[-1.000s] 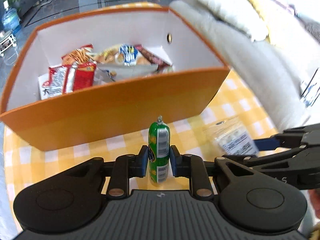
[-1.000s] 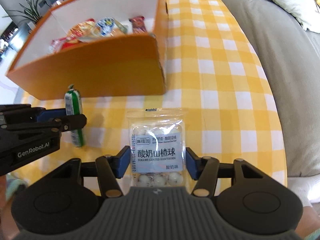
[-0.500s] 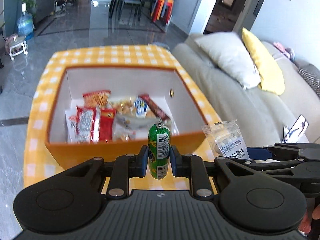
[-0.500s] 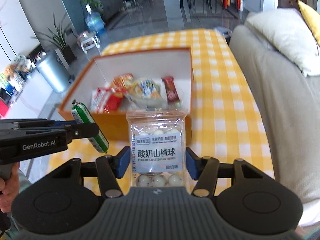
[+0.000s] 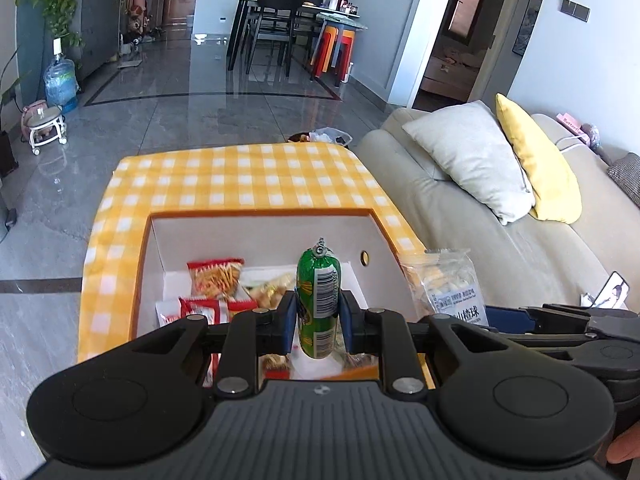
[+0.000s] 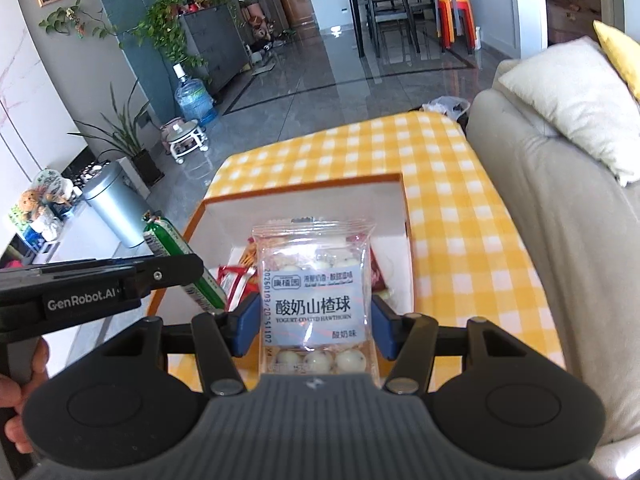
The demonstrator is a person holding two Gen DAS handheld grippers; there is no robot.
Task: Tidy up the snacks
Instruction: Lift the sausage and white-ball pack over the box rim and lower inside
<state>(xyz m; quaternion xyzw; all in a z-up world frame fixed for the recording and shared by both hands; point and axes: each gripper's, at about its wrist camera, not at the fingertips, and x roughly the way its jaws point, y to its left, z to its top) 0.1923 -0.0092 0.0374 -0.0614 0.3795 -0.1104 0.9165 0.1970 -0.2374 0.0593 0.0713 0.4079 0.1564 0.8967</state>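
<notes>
Left gripper (image 5: 318, 316) pinches green sausage stick (image 5: 319, 304) upright above orange box (image 5: 264, 213) at desk (image 5: 240, 176) near edge. Right gripper (image 6: 314, 320) clamps yogurt hawthorn ball bag (image 6: 314, 292) over same box, beside sausage.

Glossy green plastic on the sausage (image 5: 319, 307), clear crinkly film on the hawthorn packet (image 6: 314, 300), matt card box (image 5: 256, 236), soft checked cloth (image 5: 240, 178), polished floor tiles (image 5: 200, 108).
</notes>
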